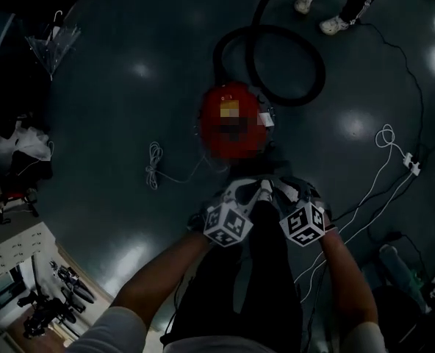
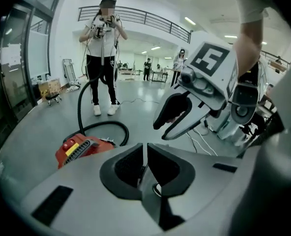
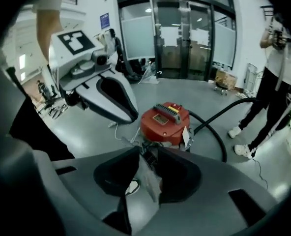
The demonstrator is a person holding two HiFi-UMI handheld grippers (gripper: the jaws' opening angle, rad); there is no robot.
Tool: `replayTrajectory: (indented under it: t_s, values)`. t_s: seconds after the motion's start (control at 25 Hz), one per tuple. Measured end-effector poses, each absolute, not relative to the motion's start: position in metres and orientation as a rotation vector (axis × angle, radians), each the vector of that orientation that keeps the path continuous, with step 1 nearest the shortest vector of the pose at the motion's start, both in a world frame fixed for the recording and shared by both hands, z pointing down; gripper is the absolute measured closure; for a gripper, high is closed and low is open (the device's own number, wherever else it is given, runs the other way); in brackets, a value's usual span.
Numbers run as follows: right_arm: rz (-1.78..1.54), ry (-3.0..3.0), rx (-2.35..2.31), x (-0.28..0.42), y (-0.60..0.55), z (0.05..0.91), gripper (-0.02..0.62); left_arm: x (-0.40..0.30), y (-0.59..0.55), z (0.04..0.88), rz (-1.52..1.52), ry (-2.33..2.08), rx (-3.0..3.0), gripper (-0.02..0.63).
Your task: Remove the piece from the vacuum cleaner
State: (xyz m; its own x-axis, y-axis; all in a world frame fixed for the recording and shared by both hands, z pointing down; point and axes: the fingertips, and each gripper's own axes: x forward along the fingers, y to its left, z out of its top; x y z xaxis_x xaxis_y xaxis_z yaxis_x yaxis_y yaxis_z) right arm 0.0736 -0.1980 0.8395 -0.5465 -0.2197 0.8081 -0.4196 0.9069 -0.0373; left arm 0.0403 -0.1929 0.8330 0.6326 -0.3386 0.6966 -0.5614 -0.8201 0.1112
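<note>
The red vacuum cleaner (image 1: 216, 120) stands on the dark floor just ahead of both grippers, its black hose (image 1: 287, 65) looping behind it. In the right gripper view the vacuum cleaner (image 3: 165, 127) has a grey ribbed part (image 3: 168, 110) on top and a white tag (image 3: 186, 136) on its side. It also shows low at the left in the left gripper view as a red body (image 2: 84, 149). My left gripper (image 1: 241, 193) (image 2: 144, 161) is shut and empty. My right gripper (image 1: 291, 191) (image 3: 148, 168) hangs beside it, open, with nothing between its jaws. Both are above the floor, short of the vacuum.
A person (image 2: 102, 58) stands beyond the hose, shoes (image 1: 328, 17) at the top of the head view. White cables (image 1: 155, 168) and a power strip (image 1: 412, 166) lie on the floor either side. A tool bench (image 1: 48, 293) is at the lower left, glass doors (image 3: 185, 38) far off.
</note>
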Motion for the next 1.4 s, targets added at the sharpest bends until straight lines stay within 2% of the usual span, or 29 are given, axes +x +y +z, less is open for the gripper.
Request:
replayTrajectory:
  t_s: [0.28, 0.68, 0.72, 0.88, 1.0, 1.4]
  values:
    - [0.037, -2.032, 0.144, 0.070, -0.192, 0.954, 0.463, 0.038, -0.199, 0.904, 1.024, -0.719, 2.493, 0.594]
    - [-0.207, -1.914, -0.007, 0.069, -0.177, 1.013, 0.451, 0.029, -0.195, 0.911, 0.971, -0.767, 2.479, 0.595]
    - [-0.233, -1.907, 0.001, 0.069, -0.179, 1.015, 0.454, 0.028, -0.195, 0.910, 0.967, -0.770, 2.480, 0.595]
    - [-0.273, -1.896, -0.001, 0.070, -0.183, 1.019, 0.534, 0.026, -0.197, 0.909, 0.952, -0.781, 2.481, 0.595]
    - [-0.305, -1.884, -0.074, 0.071, -0.173, 1.020, 0.555, 0.024, -0.197, 0.907, 0.943, -0.788, 2.477, 0.595]
    - [-0.312, -1.864, -0.243, 0.069, -0.129, 1.019, 0.560, 0.019, -0.187, 0.889, 0.903, -0.816, 2.473, 0.595]
